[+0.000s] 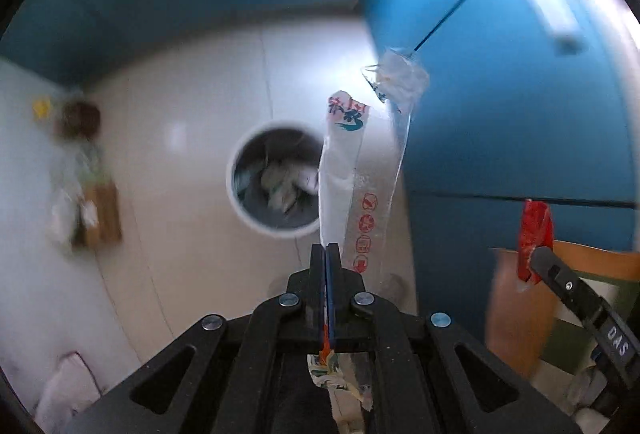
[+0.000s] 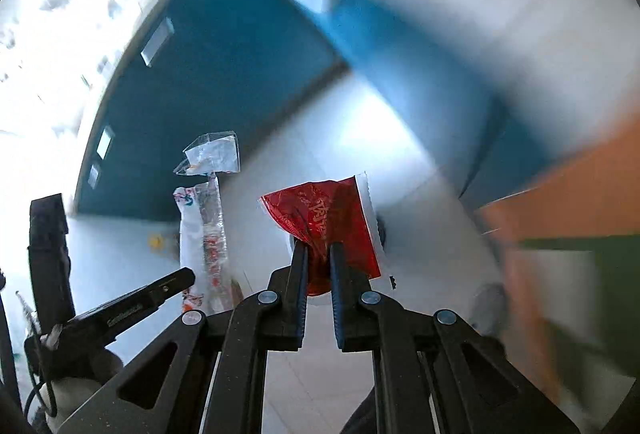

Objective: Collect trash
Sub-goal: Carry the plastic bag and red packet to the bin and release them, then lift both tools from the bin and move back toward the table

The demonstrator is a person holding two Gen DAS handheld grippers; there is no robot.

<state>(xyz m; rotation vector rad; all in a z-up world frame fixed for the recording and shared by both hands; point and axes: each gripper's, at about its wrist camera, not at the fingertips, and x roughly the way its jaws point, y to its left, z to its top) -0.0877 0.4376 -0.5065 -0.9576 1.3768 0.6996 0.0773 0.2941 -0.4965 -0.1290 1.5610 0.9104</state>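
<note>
The left gripper (image 1: 327, 254) is clamped tight on a clear wrapper (image 1: 344, 170) above the bin (image 1: 240, 202). The right gripper (image 2: 319, 258), narrowly parted, pinches a red wrapper (image 2: 324, 218).

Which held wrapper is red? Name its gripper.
The red wrapper in the right hand-held gripper. The left hand-held gripper pinches a long clear-and-white wrapper instead.

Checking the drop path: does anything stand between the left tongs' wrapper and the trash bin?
Nothing visible. The left tongs hold the clear wrapper in open air, with the open white trash bin on the floor beyond.
</note>
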